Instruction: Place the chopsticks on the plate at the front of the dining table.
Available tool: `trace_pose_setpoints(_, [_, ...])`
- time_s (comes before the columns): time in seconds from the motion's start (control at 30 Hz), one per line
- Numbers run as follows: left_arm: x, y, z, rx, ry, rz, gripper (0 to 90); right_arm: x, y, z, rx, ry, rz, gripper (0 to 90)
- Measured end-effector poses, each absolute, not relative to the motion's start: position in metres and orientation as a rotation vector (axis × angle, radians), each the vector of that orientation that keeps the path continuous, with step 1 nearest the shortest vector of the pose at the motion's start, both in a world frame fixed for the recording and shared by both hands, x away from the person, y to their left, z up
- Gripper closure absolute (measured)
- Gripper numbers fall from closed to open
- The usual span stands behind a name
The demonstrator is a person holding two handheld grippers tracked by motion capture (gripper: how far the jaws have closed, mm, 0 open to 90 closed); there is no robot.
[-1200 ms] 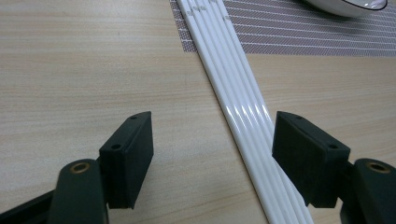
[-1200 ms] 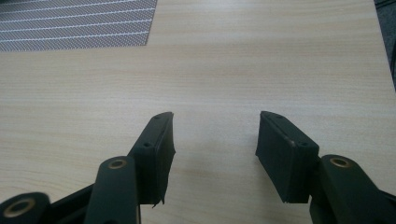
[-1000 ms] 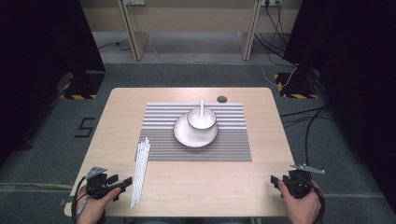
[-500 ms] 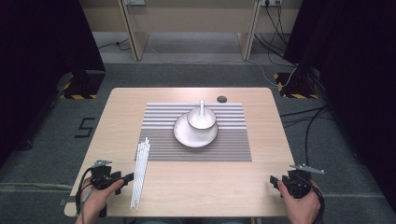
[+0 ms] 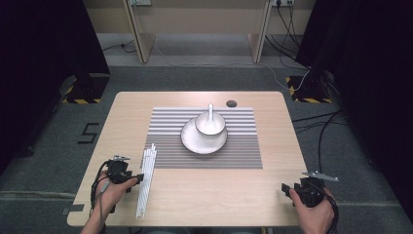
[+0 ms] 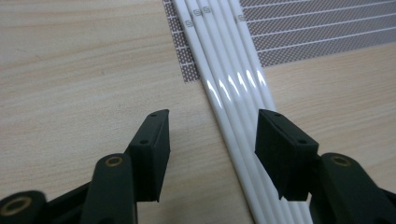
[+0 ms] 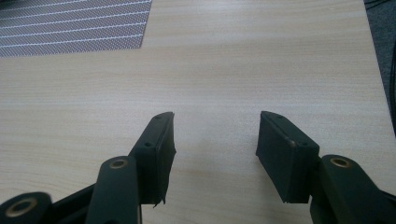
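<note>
Left gripper [image 6: 211, 140], jaws part-open and just closing around the bundle of white chopsticks [image 6: 232, 100] lying between them at the striped placemat's [image 5: 246, 146] left edge, pads not yet pressing: the smooth rods may roll apart or slip, leaving some ungripped on the table [image 5: 214, 195].

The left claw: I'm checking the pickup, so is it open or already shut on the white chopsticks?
Open. The left claw has been closing, but its jaws stand apart around the white chopsticks, not pressing them.
</note>
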State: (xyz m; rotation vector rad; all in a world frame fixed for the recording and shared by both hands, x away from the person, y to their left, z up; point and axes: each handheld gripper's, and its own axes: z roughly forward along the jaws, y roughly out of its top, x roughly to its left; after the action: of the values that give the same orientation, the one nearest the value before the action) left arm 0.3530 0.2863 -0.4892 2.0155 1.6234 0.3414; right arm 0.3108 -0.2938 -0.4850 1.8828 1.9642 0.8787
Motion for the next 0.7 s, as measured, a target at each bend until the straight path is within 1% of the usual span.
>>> trace_pose_setpoints(0.2, [0.3557,0.2861,-0.4936,2.036,1.646,0.351,48.8,0.3111,-0.294,-0.486,1.896,1.967,0.881,46.7])
trace_pose_setpoints(0.33, [0.3566,0.2858,-0.4938,2.074,1.632,0.377,53.4,0.3111,-0.2936,-0.4858,1.895,1.969,0.883,46.7])
trace_pose_setpoints(0.37, [0.3566,0.2858,-0.4938,2.074,1.632,0.377,55.1,0.3111,-0.2936,-0.4858,1.891,1.972,0.882,46.7])
trace_pose_setpoints(0.47, [0.3571,0.2857,-0.4926,2.152,1.591,0.418,63.8,0.311,-0.2932,-0.4859,1.894,1.972,0.881,46.8])
trace_pose_setpoints(0.57, [0.3572,0.2869,-0.4923,2.167,1.573,0.418,71.2,0.3112,-0.2936,-0.4861,1.89,1.973,0.882,46.8])
trace_pose_setpoints(0.67, [0.3572,0.2889,-0.4914,2.187,1.56,0.398,80.5,0.3115,-0.2941,-0.4866,1.885,1.973,0.884,46.8])
trace_pose_setpoints(0.7, [0.3573,0.2909,-0.49,2.217,1.559,0.392,82.3,0.3114,-0.294,-0.4868,1.895,1.972,0.885,46.7])
